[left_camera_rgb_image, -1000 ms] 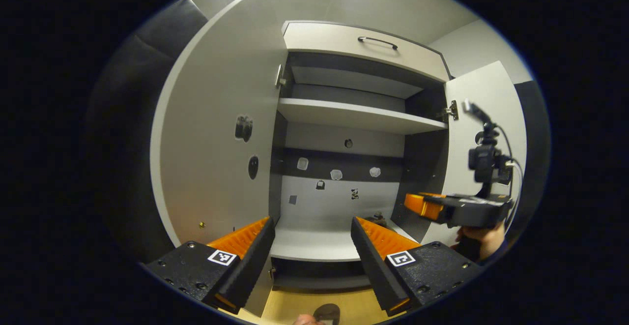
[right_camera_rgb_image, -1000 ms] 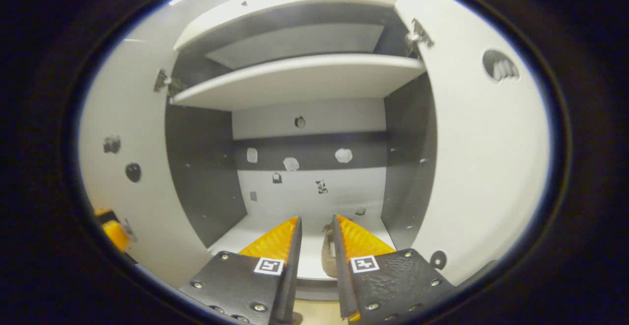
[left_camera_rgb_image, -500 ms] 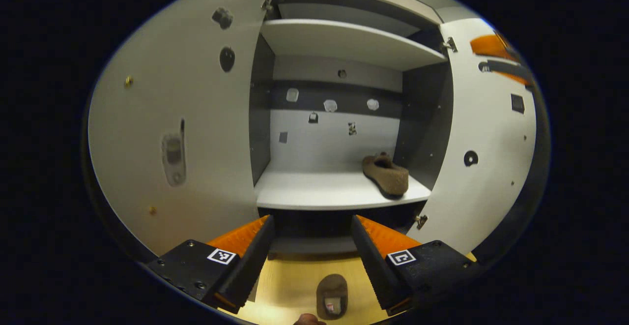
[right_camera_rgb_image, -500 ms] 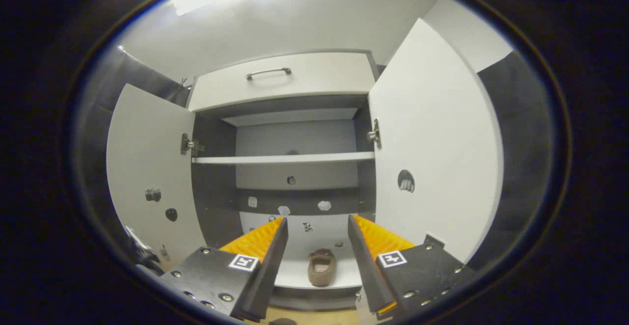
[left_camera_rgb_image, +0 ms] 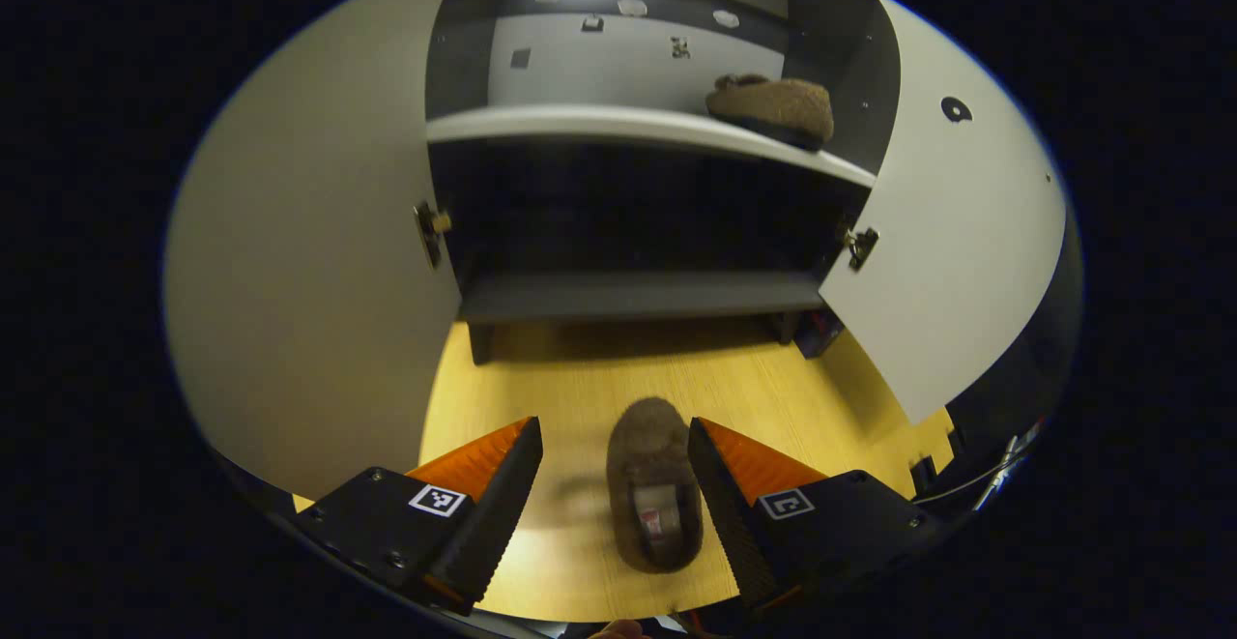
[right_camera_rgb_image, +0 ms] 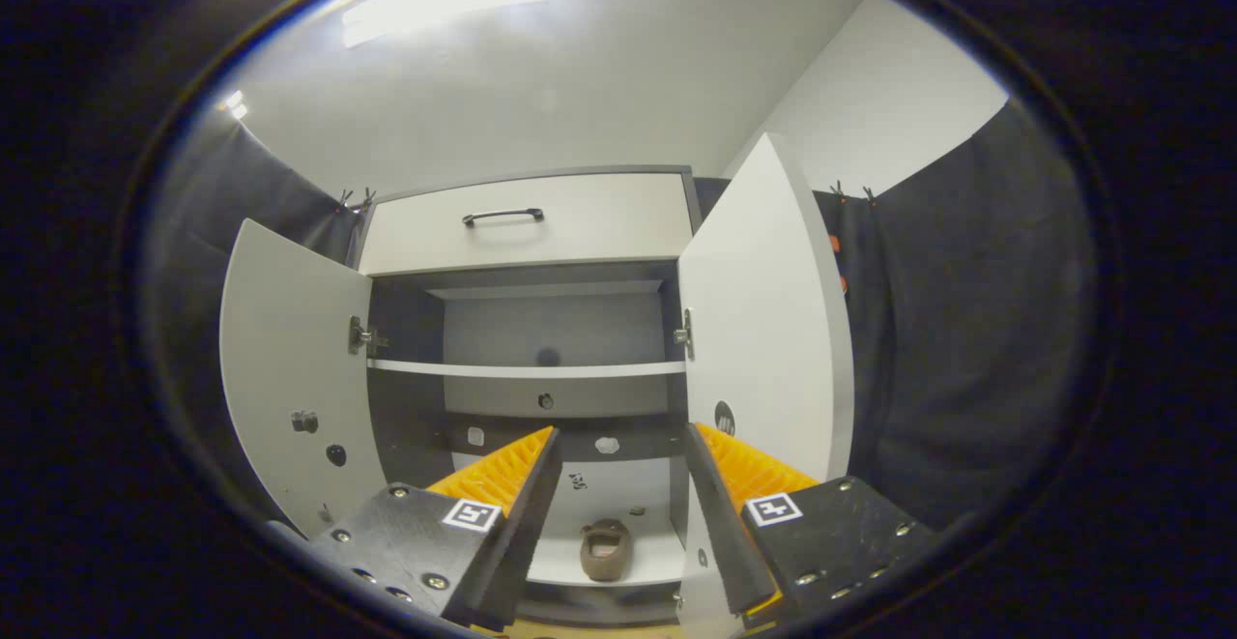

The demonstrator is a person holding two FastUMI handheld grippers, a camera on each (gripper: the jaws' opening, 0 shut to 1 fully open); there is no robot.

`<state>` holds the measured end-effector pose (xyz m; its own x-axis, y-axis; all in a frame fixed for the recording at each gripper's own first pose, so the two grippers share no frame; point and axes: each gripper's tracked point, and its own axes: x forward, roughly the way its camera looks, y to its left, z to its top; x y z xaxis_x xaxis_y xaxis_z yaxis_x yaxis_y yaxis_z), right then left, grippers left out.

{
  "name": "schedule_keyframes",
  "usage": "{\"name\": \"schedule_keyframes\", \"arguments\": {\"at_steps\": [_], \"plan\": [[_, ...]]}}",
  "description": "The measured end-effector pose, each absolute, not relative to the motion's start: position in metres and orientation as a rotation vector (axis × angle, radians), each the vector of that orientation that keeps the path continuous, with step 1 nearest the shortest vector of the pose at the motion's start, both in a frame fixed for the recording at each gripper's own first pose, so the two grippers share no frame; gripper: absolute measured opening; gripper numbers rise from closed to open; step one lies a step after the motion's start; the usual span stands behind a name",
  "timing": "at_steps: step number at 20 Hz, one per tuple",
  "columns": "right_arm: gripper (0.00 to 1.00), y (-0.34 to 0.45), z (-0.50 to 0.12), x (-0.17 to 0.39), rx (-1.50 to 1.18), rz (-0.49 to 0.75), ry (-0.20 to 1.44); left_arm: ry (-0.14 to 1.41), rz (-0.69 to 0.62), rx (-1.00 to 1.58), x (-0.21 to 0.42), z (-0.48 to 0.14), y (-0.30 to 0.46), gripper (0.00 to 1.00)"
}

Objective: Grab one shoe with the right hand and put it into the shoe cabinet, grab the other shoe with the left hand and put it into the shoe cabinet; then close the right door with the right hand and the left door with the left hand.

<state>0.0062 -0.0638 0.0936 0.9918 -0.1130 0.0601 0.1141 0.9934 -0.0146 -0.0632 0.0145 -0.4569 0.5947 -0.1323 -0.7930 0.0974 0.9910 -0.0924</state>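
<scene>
A brown fuzzy shoe [left_camera_rgb_image: 655, 484] lies on the yellow wood floor [left_camera_rgb_image: 580, 397] in the left gripper view, right between the fingers of my open left gripper [left_camera_rgb_image: 615, 484], which hovers over it without gripping. The other brown shoe [left_camera_rgb_image: 773, 107] rests on the right side of the cabinet's lower shelf [left_camera_rgb_image: 580, 122]. In the right gripper view that shoe [right_camera_rgb_image: 606, 550] sits far off on the shelf, seen between the spread fingers of my open right gripper [right_camera_rgb_image: 618, 504], which holds nothing. Both cabinet doors, left [right_camera_rgb_image: 285, 378] and right [right_camera_rgb_image: 759, 330], stand open.
The left door [left_camera_rgb_image: 309, 262] and right door [left_camera_rgb_image: 952, 233] flank the floor space in front of the cabinet. A dark base rail [left_camera_rgb_image: 638, 296] runs under the shelf. Above are an upper shelf [right_camera_rgb_image: 527, 368] and a drawer with a handle [right_camera_rgb_image: 503, 217]. Black cloth hangs on both sides.
My left gripper has tilted down from the cabinet interior to the shoe on the floor. My right gripper let go of its shoe on the shelf, opened and pulled back from the cabinet.
</scene>
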Motion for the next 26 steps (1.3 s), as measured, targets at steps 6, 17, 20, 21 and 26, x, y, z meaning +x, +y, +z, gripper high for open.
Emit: {"name": "schedule_keyframes", "arguments": {"at_steps": [6,17,20,21,26], "plan": [[0.77,-0.068,0.098,0.002,-0.025,-0.135,-0.072,1.180,-0.145,-0.090,-0.108,-0.548,0.015,0.94],[0.74,-0.078,0.102,-0.003,-0.051,-0.166,-0.094,1.389,-0.111,-0.281,-0.132,-0.603,0.006,0.40],[0.74,-0.079,0.102,-0.003,-0.053,-0.170,-0.099,1.381,-0.091,-0.282,-0.129,-0.600,0.012,0.18],[0.74,-0.079,0.102,-0.004,-0.053,-0.170,-0.100,1.370,-0.082,-0.278,-0.126,-0.600,0.014,0.13],[0.77,-0.078,0.101,-0.004,-0.045,-0.168,-0.098,1.297,-0.112,-0.256,-0.108,-0.576,0.021,0.05]]}}
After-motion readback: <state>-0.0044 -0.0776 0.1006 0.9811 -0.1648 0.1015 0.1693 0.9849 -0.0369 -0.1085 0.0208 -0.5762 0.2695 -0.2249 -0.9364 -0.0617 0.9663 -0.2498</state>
